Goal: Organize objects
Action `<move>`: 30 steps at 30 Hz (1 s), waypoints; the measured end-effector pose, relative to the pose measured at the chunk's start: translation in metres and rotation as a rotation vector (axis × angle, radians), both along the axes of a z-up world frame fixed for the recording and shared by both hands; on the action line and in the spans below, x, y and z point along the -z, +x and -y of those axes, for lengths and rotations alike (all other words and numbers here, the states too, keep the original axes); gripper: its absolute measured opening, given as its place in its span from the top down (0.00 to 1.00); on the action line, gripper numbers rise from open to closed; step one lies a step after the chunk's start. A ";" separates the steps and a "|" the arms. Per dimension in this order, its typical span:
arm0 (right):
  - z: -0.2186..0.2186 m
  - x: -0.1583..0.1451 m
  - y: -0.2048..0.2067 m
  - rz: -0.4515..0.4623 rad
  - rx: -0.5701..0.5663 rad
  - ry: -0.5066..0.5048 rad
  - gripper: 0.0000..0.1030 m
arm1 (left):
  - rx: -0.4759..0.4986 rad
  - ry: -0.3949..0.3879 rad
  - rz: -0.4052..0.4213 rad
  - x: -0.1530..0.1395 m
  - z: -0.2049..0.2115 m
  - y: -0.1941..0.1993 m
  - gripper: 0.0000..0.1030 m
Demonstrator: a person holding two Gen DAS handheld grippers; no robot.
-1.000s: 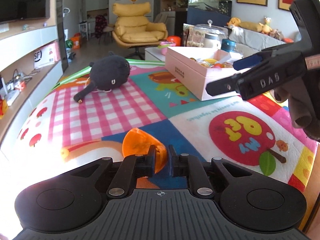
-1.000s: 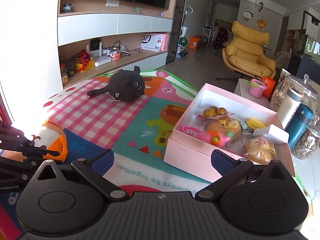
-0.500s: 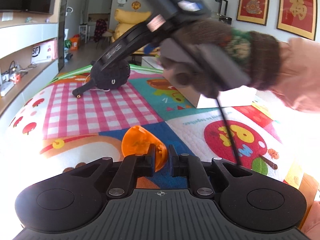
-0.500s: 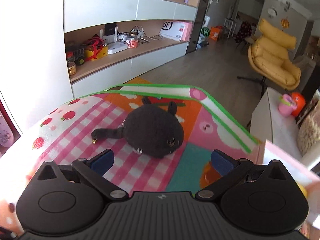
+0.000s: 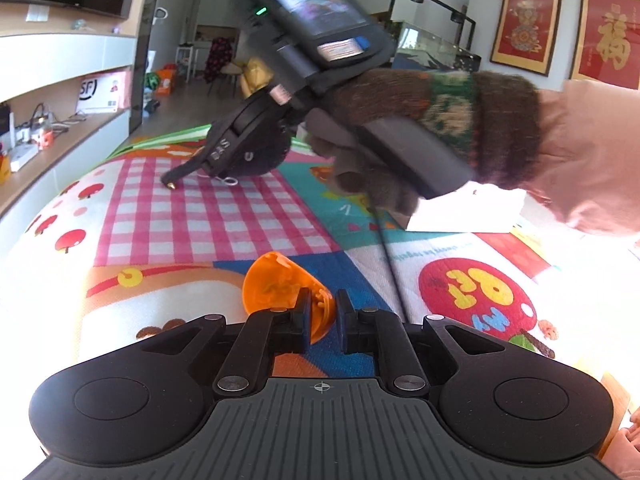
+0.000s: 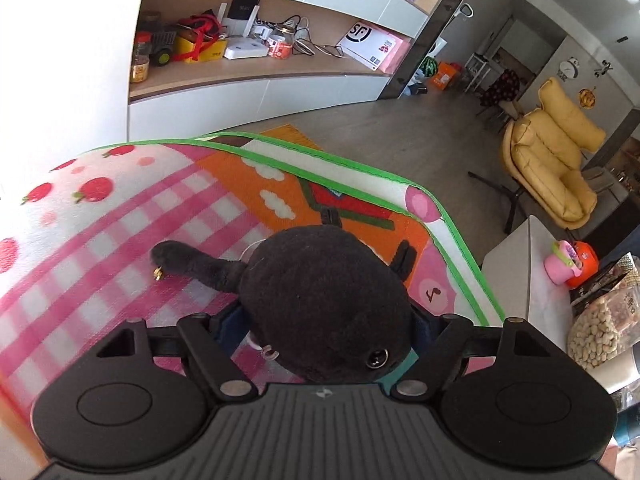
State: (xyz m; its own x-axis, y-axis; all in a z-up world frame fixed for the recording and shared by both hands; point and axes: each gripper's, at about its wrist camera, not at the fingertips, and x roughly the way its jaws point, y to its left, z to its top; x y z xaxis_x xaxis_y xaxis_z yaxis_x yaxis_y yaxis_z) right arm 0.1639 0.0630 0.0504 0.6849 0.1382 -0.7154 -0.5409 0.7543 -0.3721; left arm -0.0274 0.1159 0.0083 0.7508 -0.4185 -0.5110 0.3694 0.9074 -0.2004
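Right claw closing around black plush toy directly beneath, tail pointing left; left claw clamped on orange shell.

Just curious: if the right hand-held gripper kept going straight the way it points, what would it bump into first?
The black plush toy. It already sits between the closing jaws of the right hand-held gripper, on the play mat.

Black plush toy on pink-checked mat; translucent orange shell nearer.
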 end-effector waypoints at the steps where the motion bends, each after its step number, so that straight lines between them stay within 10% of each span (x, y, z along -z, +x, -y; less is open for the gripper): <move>1: 0.004 -0.005 -0.009 -0.012 -0.007 0.013 0.24 | -0.003 0.003 0.001 0.000 0.000 0.000 0.86; 13: 0.089 -0.062 -0.139 -0.072 -0.020 0.165 0.24 | 0.013 0.002 -0.011 -0.014 0.017 -0.017 0.88; 24: 0.166 -0.023 -0.203 -0.317 0.111 0.194 0.23 | -0.005 0.029 -0.059 -0.021 0.035 -0.042 0.88; 30: 0.183 -0.011 -0.208 -0.299 0.136 0.262 0.20 | -0.001 0.117 -0.091 -0.016 0.049 -0.042 0.87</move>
